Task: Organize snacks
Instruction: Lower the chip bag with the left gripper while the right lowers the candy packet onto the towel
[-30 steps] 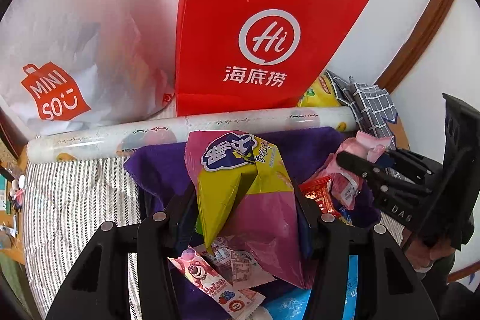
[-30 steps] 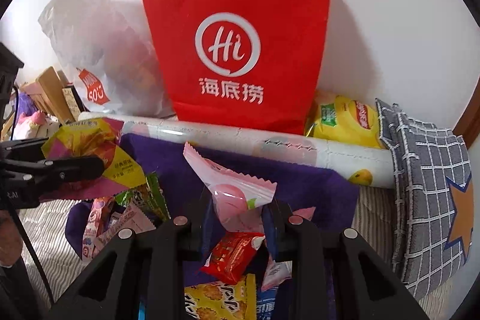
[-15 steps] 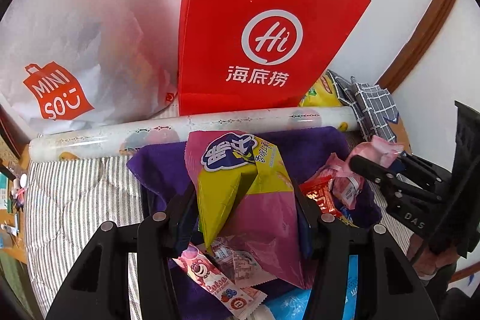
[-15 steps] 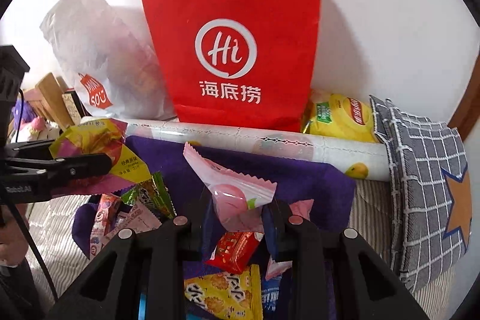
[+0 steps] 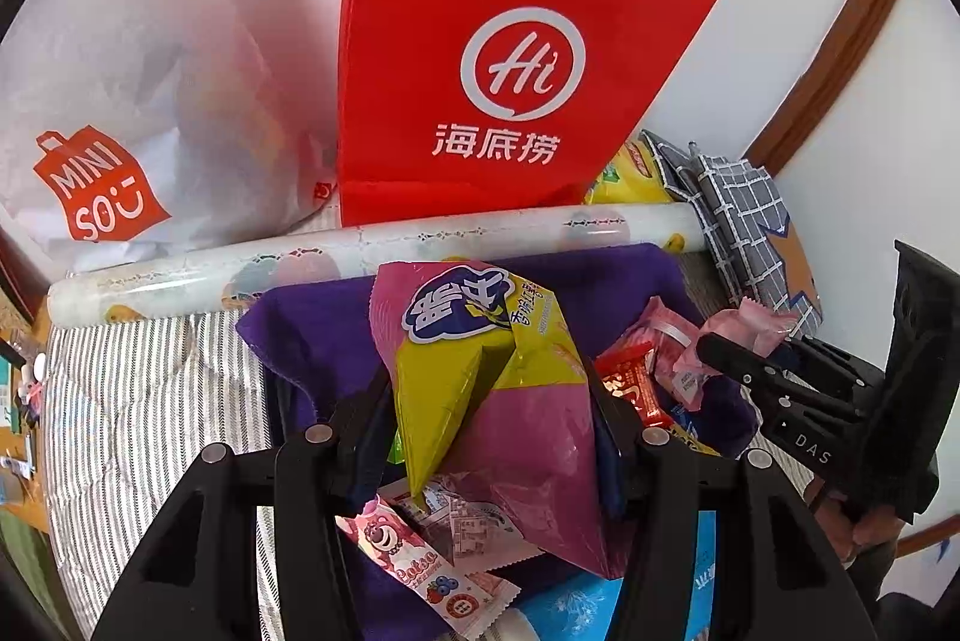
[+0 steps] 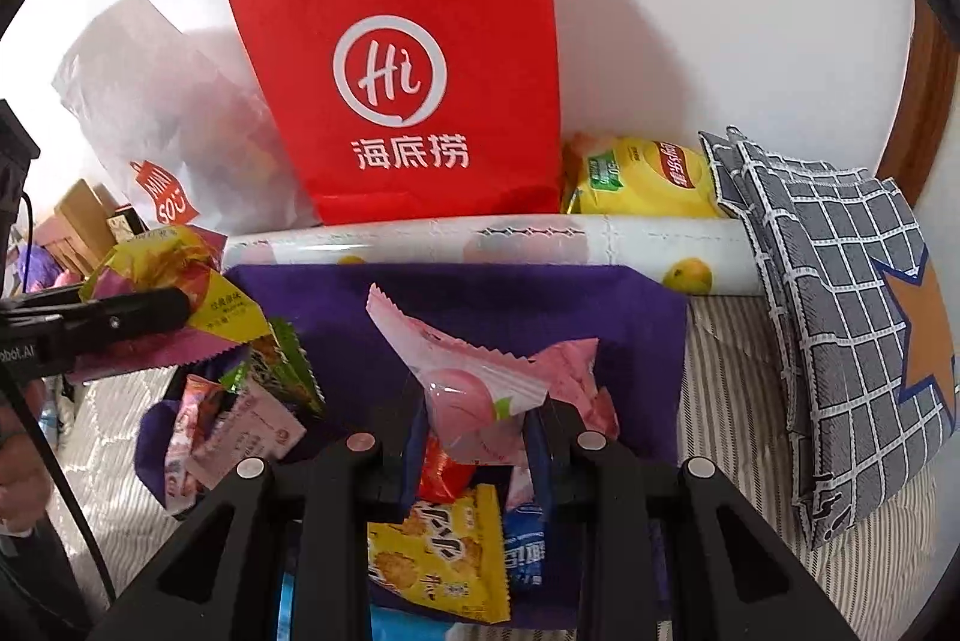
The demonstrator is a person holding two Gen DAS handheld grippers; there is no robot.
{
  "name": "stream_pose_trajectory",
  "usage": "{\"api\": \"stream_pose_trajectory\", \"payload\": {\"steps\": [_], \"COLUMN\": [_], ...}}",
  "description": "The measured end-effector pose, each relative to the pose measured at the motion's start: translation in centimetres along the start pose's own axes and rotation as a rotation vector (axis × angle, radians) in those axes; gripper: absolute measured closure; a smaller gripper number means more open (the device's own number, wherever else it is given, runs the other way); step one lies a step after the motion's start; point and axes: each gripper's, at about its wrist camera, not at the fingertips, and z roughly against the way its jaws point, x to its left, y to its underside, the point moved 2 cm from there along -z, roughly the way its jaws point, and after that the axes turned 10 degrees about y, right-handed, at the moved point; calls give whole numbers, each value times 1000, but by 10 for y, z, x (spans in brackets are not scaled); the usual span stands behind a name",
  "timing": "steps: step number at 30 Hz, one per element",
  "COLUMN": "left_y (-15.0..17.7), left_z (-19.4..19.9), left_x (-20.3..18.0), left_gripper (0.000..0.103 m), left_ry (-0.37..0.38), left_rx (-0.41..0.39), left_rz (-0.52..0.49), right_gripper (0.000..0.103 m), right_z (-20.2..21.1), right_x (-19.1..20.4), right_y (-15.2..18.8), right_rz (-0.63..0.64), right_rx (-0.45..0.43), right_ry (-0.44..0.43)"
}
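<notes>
My left gripper (image 5: pixel 489 401) is shut on a pink-and-yellow snack bag (image 5: pixel 480 371) and holds it above a purple cloth (image 5: pixel 312 335) strewn with snacks. My right gripper (image 6: pixel 477 425) is shut on a pink peach-candy packet (image 6: pixel 474 389), also raised over the cloth (image 6: pixel 540 305). A red paper bag (image 5: pixel 480 59) with a white "Hi" logo stands upright against the wall behind; it also shows in the right wrist view (image 6: pixel 408 65). Each gripper shows in the other's view: the right one (image 5: pixel 726 350) at right, the left one (image 6: pixel 174 308) at left.
A white Miniso bag (image 5: pixel 120 113) stands left of the red bag. A printed roll (image 5: pixel 360 251) lies across in front of both bags. A yellow chip bag (image 6: pixel 648 179) and a grey checked cushion (image 6: pixel 840 293) lie at right. Loose snack packets (image 6: pixel 444 551) lie on the cloth.
Both grippers have risen a little with their packets and drawn back from the red bag; the right gripper has drifted right and away from the left one.
</notes>
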Motion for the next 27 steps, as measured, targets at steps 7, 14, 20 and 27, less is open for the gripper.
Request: {"api": "stream_pose_trajectory", "payload": {"steps": [7,14,20,27], "left_y": [4,7,10,14], "left_z": [-9,-17,-24,-31], "left_x": [-2,-5,-9,-12], "left_gripper": [48,48,48,48], "left_ry": [-6,-8,-5,-13], "left_rx": [27,50,75,105], "left_rz": [-7,-17,-27,-40], "right_gripper": [76,76,76,76], "right_z": [-2,-7,-15,-20], "right_x": [-5,-5,-4,-4], "right_y": [3,5,8,9], "right_rz": [0,2,7,12], "right_rx": [-1,16,39,57], "right_ry": [16,13,16,19]}}
